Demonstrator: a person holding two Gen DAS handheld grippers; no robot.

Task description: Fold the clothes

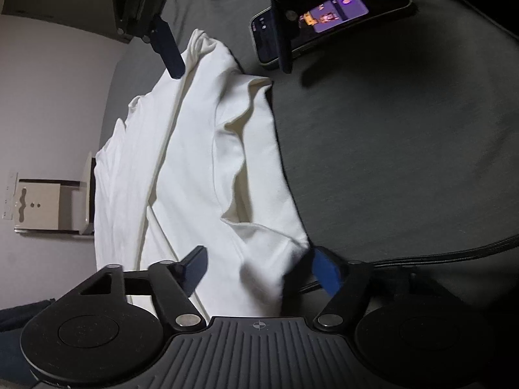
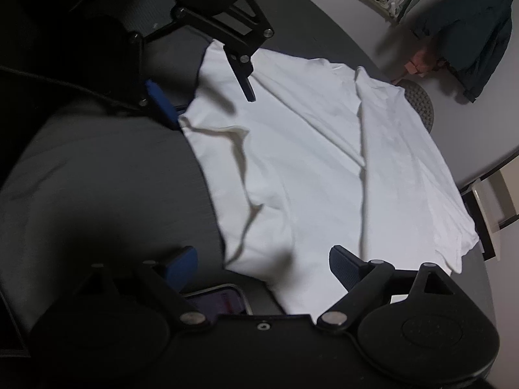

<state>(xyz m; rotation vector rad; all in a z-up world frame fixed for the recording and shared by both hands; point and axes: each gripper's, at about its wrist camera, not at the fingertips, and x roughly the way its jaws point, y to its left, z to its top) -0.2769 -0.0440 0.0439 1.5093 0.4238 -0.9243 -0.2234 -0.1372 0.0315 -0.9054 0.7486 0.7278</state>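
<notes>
Two tools work over one white garment (image 2: pixel 308 162) that lies spread and creased on the dark grey tabletop (image 1: pixel 389 149), one side of it folded over toward the middle. Our left tool (image 1: pixel 259 269) has its blue-padded fingers spread wide, a corner of the cloth lying between them, though we cannot tell whether either pad touches it. Our right tool (image 2: pixel 262 265) is likewise wide open at the garment's opposite end, gripping nothing. A phone (image 1: pixel 324 22) with a lit screen lies on the tabletop just beside the right tool, close to the cloth.
</notes>
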